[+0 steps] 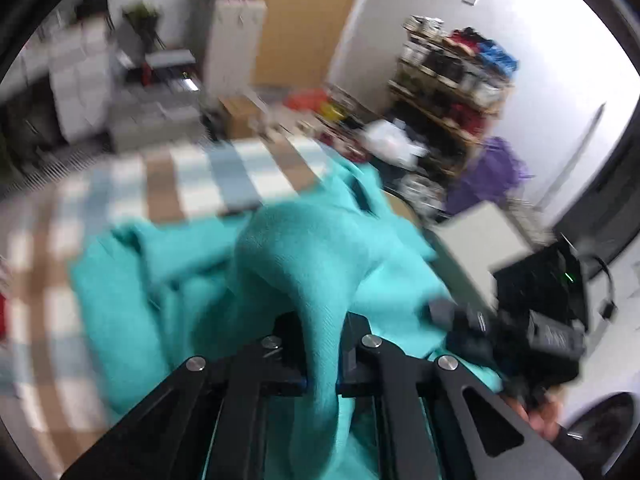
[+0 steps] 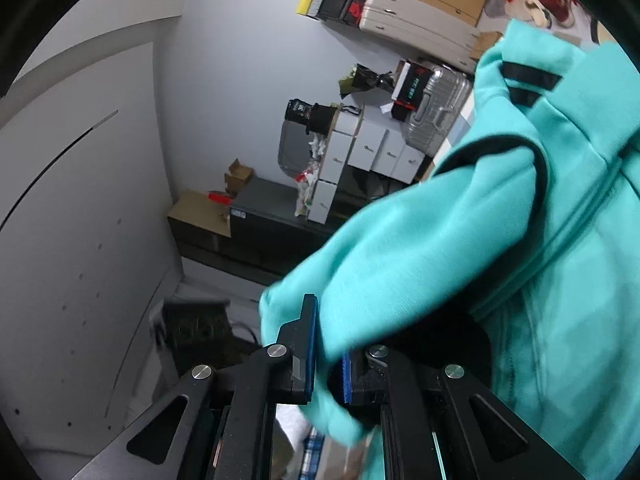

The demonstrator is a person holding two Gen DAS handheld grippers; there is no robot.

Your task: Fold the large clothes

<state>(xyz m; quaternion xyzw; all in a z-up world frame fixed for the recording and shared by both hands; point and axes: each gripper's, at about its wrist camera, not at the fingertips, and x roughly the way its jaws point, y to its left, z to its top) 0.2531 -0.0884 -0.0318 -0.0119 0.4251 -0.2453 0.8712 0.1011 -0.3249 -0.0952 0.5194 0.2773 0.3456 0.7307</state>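
Observation:
A large turquoise garment (image 1: pixel 304 256) with black trim lies bunched over a checked cloth (image 1: pixel 192 176) on a table. My left gripper (image 1: pixel 320 356) is shut on a thick fold of the garment that runs up between its fingers. In the right wrist view the same turquoise garment (image 2: pixel 460 240) hangs lifted in the air, tilted against the room. My right gripper (image 2: pixel 326 360) is shut on an edge of the garment, with cloth pinched between the blue pads (image 2: pixel 310 352). The other gripper (image 1: pixel 532 340) shows at the right of the left wrist view, held by a hand.
A shelf rack (image 1: pixel 452 80) full of clutter and a purple bag (image 1: pixel 488 176) stand beyond the table. White drawers (image 1: pixel 80 80) and a wooden door (image 1: pixel 304 20) are behind. The right wrist view shows a silver suitcase (image 2: pixel 436 108), white boxes (image 2: pixel 372 148) and a grey wall.

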